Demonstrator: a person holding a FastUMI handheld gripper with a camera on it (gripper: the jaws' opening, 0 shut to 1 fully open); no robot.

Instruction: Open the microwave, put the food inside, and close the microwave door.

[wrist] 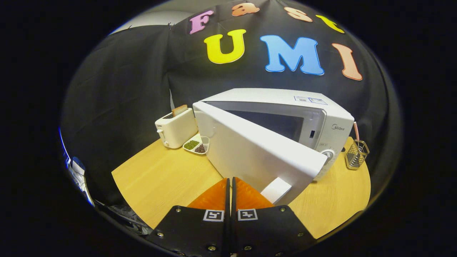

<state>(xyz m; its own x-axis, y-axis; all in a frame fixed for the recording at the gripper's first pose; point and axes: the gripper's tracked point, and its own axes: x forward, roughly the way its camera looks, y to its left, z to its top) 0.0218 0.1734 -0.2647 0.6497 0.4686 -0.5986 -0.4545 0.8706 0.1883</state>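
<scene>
I see one microwave (pixel 285 121) on the wooden table (pixel 160 178), white, standing just ahead of my fingers and a little to their right. Its door (pixel 257 150) hangs partly open, swung out toward me, so the outer white face of the door is what I look at, with its free edge nearest my fingertips; a dark strip of the cavity shows behind its upper edge. A control panel with one round knob (pixel 328 154) sits at the right end of the microwave's front. My one gripper (pixel 231 185) has its two orange fingers (pixel 214 196) pressed together with only a thin dark seam between them, and they hold nothing that I can see; their tips sit just short of the door's lower edge, and I cannot tell whether they touch it. The fingers point forward and slightly down over the table. To the left of the microwave I count one white toaster (pixel 175 130) with one slice of bread (pixel 179 110) standing up out of a slot. Between toaster and microwave lies one small divided dish (pixel 197 144) with two portions in it, one green and one dark. To the right of the microwave stands one wire holder (pixel 357 154) with a pinkish stick upright in it.
</scene>
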